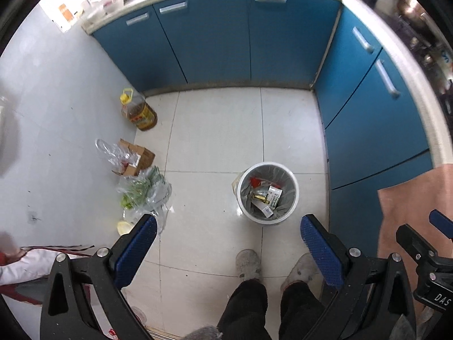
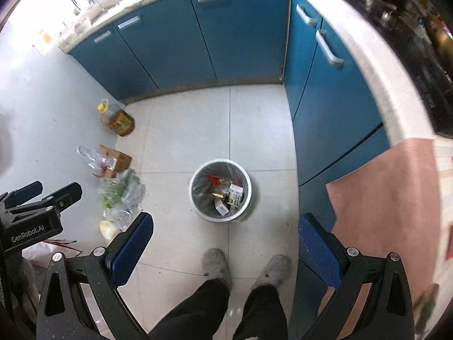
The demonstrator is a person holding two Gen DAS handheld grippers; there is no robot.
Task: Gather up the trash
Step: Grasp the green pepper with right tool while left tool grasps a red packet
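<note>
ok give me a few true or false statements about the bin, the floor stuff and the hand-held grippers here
1. The trash bin holds boxes and wrappers. True.
2. The right hand-held gripper grips a box. False: its jaws stand open, with nothing between them.
3. The oil bottle stands on the floor near the blue cabinets. True.
4. The bin lies tipped over. False: it stands upright.
5. The left hand-held gripper is open and empty. True.

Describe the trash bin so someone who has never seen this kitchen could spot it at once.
Start at the blue L-shaped kitchen cabinets and look down to the pale tiled floor in front of them. The round white plastic trash bin stands alone mid-floor. Unlike the bags and oil bottle along the left wall, it is lined with grey plastic and holds small boxes.
</note>
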